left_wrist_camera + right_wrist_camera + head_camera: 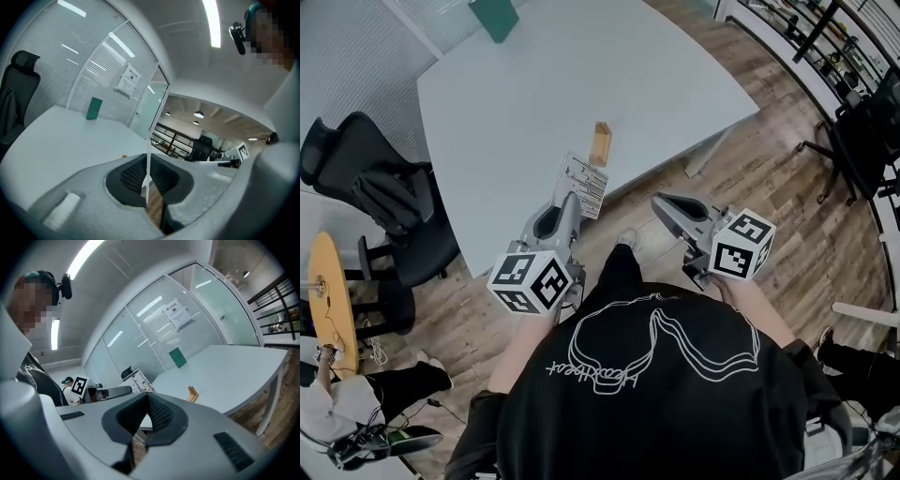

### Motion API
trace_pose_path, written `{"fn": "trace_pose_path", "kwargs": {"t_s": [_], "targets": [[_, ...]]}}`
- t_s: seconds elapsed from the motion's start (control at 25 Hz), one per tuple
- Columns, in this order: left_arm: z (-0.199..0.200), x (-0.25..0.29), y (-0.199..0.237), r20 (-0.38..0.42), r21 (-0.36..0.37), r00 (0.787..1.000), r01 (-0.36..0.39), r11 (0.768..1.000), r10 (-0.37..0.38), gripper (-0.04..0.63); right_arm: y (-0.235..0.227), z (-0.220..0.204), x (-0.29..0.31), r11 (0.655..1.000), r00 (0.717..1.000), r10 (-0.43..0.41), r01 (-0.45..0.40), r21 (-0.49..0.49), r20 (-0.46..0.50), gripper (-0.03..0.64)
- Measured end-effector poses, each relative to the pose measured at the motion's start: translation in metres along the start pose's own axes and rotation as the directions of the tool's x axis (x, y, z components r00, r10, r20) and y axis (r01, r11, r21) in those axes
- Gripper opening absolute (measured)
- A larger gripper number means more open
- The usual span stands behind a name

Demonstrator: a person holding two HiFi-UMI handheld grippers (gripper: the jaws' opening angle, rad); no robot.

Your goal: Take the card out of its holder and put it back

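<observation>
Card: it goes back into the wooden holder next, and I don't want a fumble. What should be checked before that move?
1. Grip on the card: ok. The left claw is shut on it, and the card stands edge-on between the jaws.
2. Wooden holder on the table: ok, standing upright and empty.
3. Holder's slot lined up with the card: cannot tell, the slot does not show.
4. Way from card to holder: ok, only bare tabletop lies between them.
5. Right claw free to steady the holder: ok, shut on nothing and off the table.
</observation>
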State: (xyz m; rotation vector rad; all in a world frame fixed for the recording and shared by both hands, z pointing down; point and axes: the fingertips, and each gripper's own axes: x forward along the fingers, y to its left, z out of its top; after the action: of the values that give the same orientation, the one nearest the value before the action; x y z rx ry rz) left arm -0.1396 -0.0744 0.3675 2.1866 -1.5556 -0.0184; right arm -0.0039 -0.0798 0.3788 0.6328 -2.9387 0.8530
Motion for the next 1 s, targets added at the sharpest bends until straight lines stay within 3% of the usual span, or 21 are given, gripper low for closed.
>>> {"fn": "trace_pose_path", "kwargs": {"t_s": [0.48,1.0], "targets": [[0.031,0.043,0.019,0.050,0.036,0.998,-0.048,0.998,0.046,0.026,-0.026,0.018,0.009,1.000,1.000,-0.002,0.001,0.020,0.018,0.009],[0.046,0.115,0.055,0.040,0.086,0.994,-0.108,0.990,0.105,0.026,-0.084,0.040,0.026,0.998,0.999,-0.033,0.031,0.050,0.029,0.009]]}}
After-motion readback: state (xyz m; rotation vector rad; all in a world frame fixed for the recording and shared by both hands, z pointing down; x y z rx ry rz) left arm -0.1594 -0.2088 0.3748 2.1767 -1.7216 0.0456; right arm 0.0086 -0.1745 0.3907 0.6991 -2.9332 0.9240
